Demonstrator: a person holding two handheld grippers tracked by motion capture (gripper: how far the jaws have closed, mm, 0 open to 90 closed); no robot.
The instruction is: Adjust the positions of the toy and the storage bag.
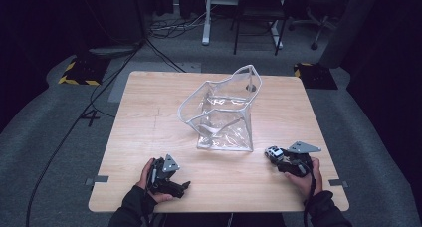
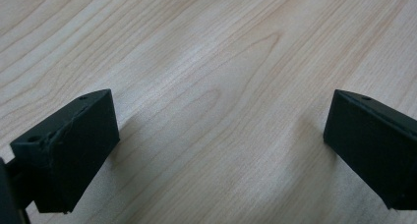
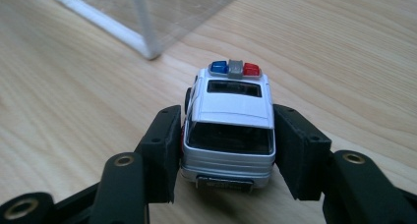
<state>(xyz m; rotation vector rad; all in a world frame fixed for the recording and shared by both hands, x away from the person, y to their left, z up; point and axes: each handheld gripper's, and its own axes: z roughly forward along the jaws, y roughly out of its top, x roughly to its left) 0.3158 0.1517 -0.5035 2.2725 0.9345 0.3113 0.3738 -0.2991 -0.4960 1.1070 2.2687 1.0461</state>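
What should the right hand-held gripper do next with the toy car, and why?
Probably lift the toy car and carry it over the clear bag's open mouth. The right hand-held gripper is shut on its sides, the bag stands close ahead, and the left hand-held gripper rests open.

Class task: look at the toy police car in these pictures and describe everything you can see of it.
The toy police car is small and silver-white with dark windows, seen from behind in the right gripper view. Its roof carries a light bar, blue at one end, grey in the middle and red at the other. It looks like painted metal or plastic. It sits upright, clamped at its rear flanks between the jaws of the right gripper, near the clear bag on the wooden table.
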